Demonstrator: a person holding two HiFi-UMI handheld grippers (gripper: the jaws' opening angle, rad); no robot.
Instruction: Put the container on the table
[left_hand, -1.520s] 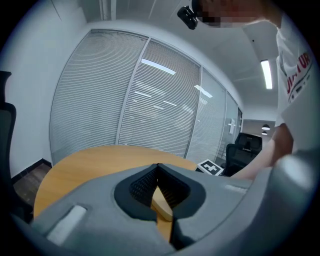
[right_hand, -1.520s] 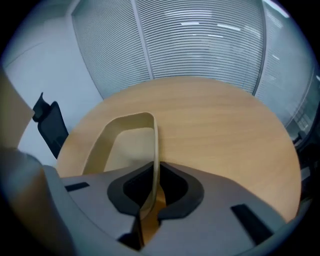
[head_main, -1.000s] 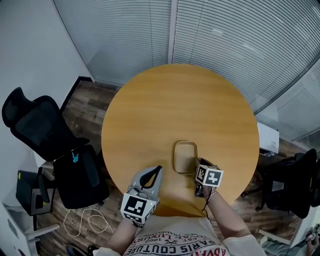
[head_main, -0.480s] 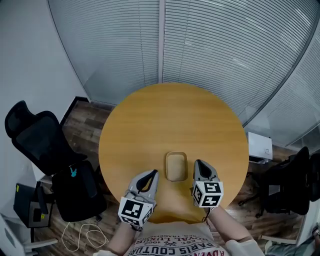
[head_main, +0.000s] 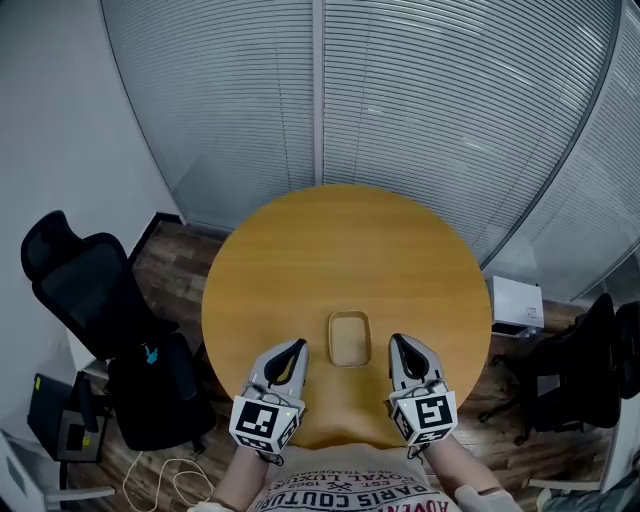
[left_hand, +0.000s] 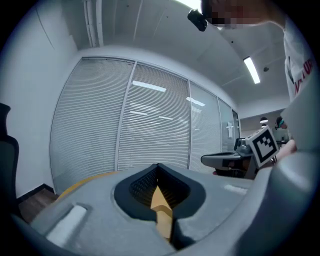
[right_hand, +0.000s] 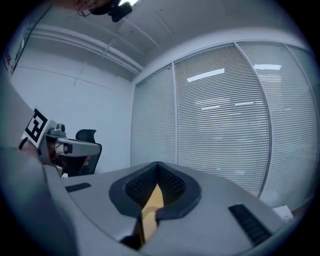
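The container (head_main: 348, 338), a shallow tan rectangular tray, lies flat on the round wooden table (head_main: 345, 250) near its front edge. My left gripper (head_main: 297, 346) hovers just left of it, apart from it, jaws shut on nothing. My right gripper (head_main: 397, 342) is just right of it, also apart and shut with nothing held. In the left gripper view my left gripper (left_hand: 158, 167) has its jaws meeting at the tip, with only tabletop showing through the slit. The right gripper view shows my right gripper (right_hand: 158, 166) the same way. The container is hidden in both gripper views.
A black office chair (head_main: 85, 290) and a black bag (head_main: 155, 390) stand left of the table. Another chair (head_main: 590, 370) and a white box (head_main: 516, 302) are at the right. Glass walls with blinds (head_main: 400, 100) curve behind. A cable (head_main: 170, 455) lies on the floor.
My right gripper, which was against the container's right edge, has drawn back toward me and now sits clear of it. The container stays on the table. The left gripper has shifted slightly.
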